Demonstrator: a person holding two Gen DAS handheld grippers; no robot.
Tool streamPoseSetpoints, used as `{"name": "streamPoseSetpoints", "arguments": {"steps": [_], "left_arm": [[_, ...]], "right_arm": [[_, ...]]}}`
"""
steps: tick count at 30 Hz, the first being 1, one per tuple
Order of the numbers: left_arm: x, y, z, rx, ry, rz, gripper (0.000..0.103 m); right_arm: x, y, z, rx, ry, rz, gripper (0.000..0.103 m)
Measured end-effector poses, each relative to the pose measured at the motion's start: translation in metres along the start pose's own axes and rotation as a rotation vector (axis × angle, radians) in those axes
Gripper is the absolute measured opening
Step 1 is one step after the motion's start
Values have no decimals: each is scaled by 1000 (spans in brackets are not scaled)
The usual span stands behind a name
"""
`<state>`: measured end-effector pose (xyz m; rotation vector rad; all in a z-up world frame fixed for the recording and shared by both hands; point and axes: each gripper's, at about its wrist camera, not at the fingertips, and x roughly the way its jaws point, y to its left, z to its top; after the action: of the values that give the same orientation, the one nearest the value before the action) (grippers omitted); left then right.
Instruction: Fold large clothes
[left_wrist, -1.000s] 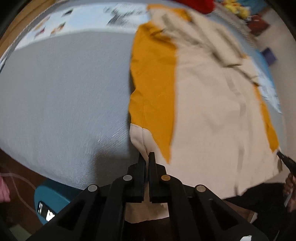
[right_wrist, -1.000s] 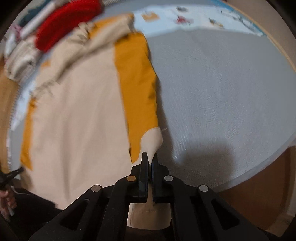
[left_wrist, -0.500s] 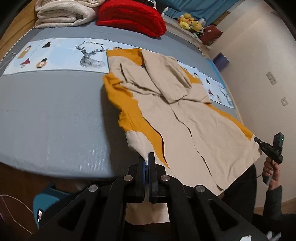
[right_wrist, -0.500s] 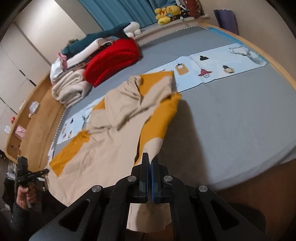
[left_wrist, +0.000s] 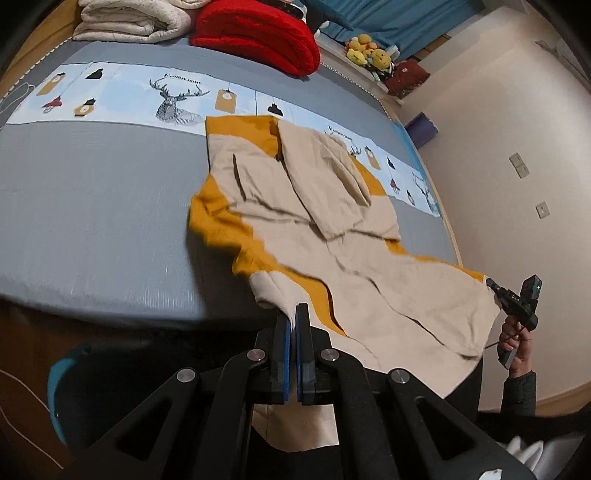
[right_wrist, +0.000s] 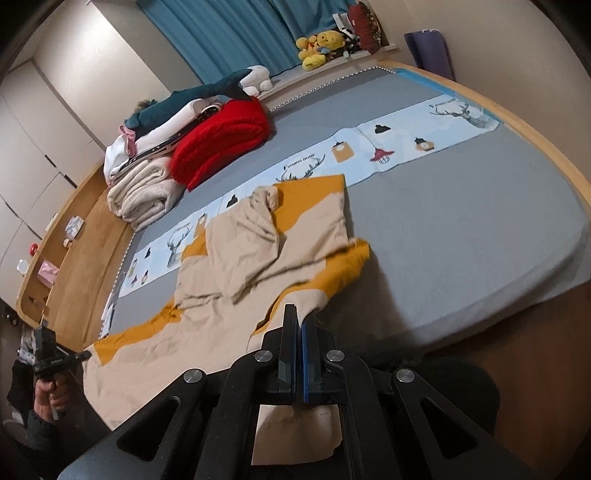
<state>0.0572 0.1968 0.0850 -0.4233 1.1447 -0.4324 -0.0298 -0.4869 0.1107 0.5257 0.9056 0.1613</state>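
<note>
A large beige garment with orange side panels (left_wrist: 369, 280) lies spread on the grey bed (left_wrist: 92, 206), its sleeves folded over the chest. My left gripper (left_wrist: 294, 312) is shut on the near left hem corner, and beige cloth hangs below the jaws. At the far right of this view a hand holds my right gripper (left_wrist: 513, 295) at the other hem corner. In the right wrist view my right gripper (right_wrist: 299, 314) is shut on the hem of the garment (right_wrist: 229, 266), with the left gripper (right_wrist: 55, 360) at the far left edge. The hem is lifted off the bed's front edge.
A red blanket (left_wrist: 258, 37) and a folded cream blanket (left_wrist: 129, 18) sit at the head of the bed, with stacked clothes (right_wrist: 177, 110) beside them. A printed pale-blue strip (right_wrist: 406, 144) crosses the mattress. Plush toys (right_wrist: 321, 44) line a shelf. A wooden ledge (right_wrist: 85, 236) runs alongside.
Both grippers have risen and drawn back towards the bed's front edge, keeping hold of the hem corners. The hem has lifted and the orange side panels have bunched.
</note>
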Motion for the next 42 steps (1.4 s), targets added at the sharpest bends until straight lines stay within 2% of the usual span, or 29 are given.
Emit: {"name": "streamPoseSetpoints", "arguments": {"steps": [5,8,11,14,17,19,21,23,25,26,27,28,29,31,33,34,37,39,42], "left_arm": [[39,16,62,-20,-46,0,0],[78,40,118,-76,-77,-1,0],[119,61,162,-106,-80,38,0],[163,86,193,-158,-54,73,1],[198,105,205,-223,18,100,1],[210,108,212,-210,47,144,1],[212,112,216,-233,51,136,2],[211,117,219,-263,51,110,8],[206,122,219,-292,44,94,10],[197,129,220,-330,21,89,14],[191,134,221,-357,-3,101,21],[175,144,220,-407,-67,123,36],[164,149,218,-431,-105,135,40],[151,158,213,-459,-145,151,40],[154,161,206,-454,-119,173,40],[158,161,205,-444,-100,180,40],[186,145,200,-343,9,236,40],[200,136,200,-277,45,270,40],[214,129,203,-237,64,308,41]], "right_arm": [[58,-6,57,-15,-15,-17,2],[121,-16,103,-1,8,-26,2],[187,-24,146,0,32,-52,2],[256,-37,176,30,90,-88,2],[308,-48,189,53,153,-127,2],[332,-49,191,30,199,-162,2],[343,-53,193,47,216,-170,2],[348,-56,197,71,220,-163,2],[350,-60,198,88,212,-160,2],[348,-63,198,110,205,-154,2],[346,-65,198,130,194,-133,7],[341,-69,199,155,167,-102,10],[336,-71,199,168,139,-88,14],[320,-74,200,176,64,-118,38],[309,-79,197,184,21,-127,47],[309,-81,194,179,25,-130,47],[326,-80,180,133,134,-141,47],[343,-77,169,88,222,-157,47],[363,-75,154,39,323,-184,47]]}}
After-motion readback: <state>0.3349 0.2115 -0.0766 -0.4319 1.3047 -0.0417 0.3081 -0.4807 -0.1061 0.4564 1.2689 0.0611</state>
